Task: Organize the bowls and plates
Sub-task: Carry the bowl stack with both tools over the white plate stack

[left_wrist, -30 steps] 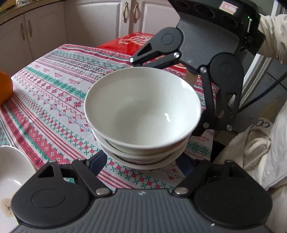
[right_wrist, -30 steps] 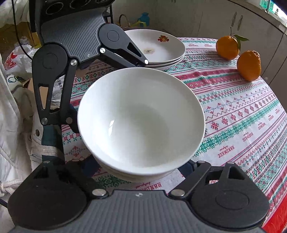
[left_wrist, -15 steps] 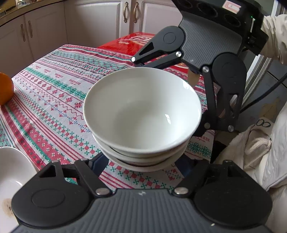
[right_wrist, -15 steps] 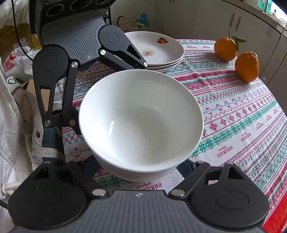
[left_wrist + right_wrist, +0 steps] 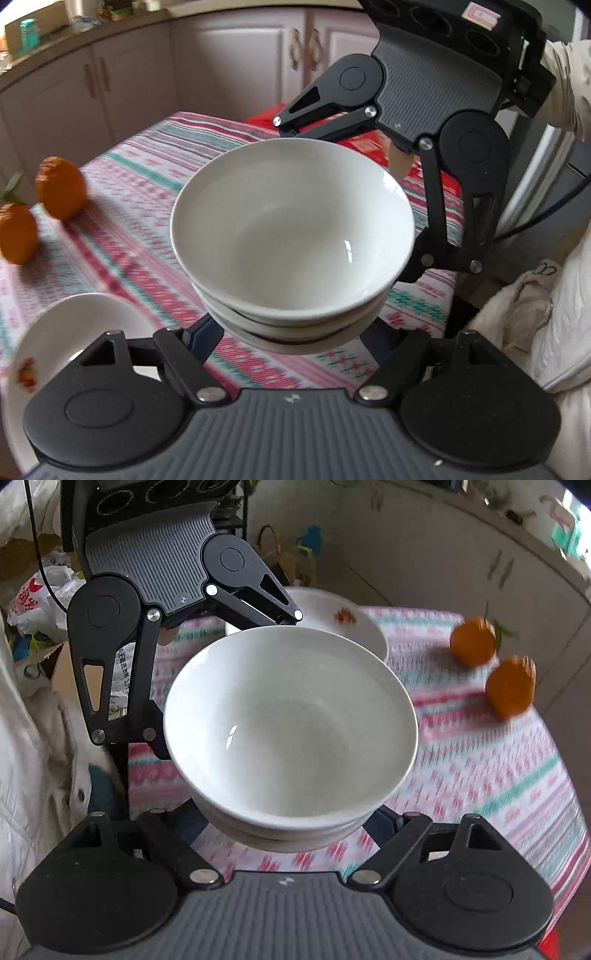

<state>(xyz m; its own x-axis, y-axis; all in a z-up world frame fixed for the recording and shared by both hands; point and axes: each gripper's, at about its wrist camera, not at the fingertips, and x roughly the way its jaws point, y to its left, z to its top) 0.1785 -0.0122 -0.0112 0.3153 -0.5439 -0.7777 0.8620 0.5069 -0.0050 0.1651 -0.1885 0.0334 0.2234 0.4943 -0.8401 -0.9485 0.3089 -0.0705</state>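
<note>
A stack of white bowls (image 5: pixel 295 236) hangs above the patterned tablecloth (image 5: pixel 147 229), held from two opposite sides. My left gripper (image 5: pixel 293 334) is shut on the lower part of the stack; its fingertips are hidden beneath the bowls. From the far side my right gripper (image 5: pixel 291 819) is likewise shut on the bowl stack (image 5: pixel 291 720), its pads hidden under the rim. Each view shows the other gripper's black linkage (image 5: pixel 461 184) across the bowls. A stack of white plates (image 5: pixel 343 620) with a fruit print sits on the table behind; its plate rim (image 5: pixel 74 314) shows at lower left.
Two oranges (image 5: pixel 472 640) (image 5: pixel 511 686) lie on the cloth near the cabinets; both oranges (image 5: pixel 61 192) (image 5: pixel 16 232) sit at far left. A red box (image 5: pixel 369 144) sits at the table's far end. A person's white coat (image 5: pixel 535 314) borders the table edge. Plastic bags (image 5: pixel 37 598) lie on the floor.
Both grippers have risen with the bowl stack, which has left the tablecloth. The table looks farther away and blurred, and the oranges have come into the left wrist view.
</note>
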